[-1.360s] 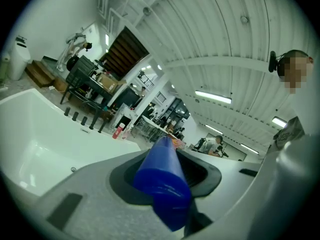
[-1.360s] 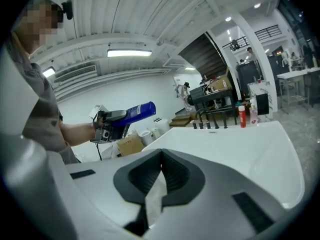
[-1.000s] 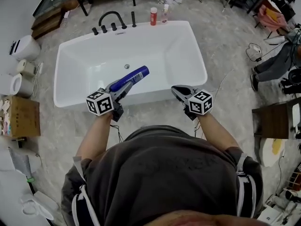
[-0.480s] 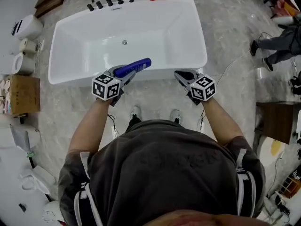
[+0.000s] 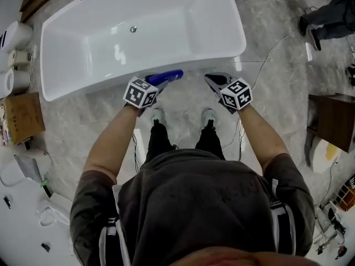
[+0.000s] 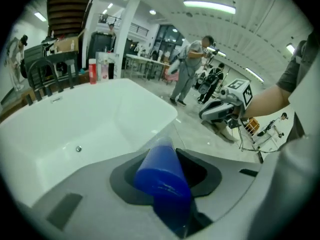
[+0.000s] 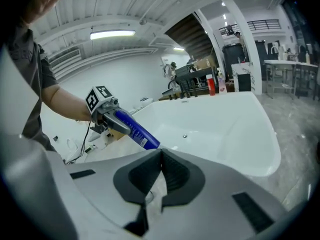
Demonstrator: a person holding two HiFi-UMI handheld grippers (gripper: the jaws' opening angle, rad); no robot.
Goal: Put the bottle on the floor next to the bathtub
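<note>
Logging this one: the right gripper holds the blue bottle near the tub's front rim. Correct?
Not quite: it is the left gripper that holds the blue bottle near the tub's front rim. The left gripper view shows the bottle clamped between its jaws.

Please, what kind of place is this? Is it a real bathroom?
Probably not a home bathroom; more likely a large open hall or workshop. The white freestanding bathtub stands on a grey marbled floor, with work tables and a dark staircase beyond it.
</note>
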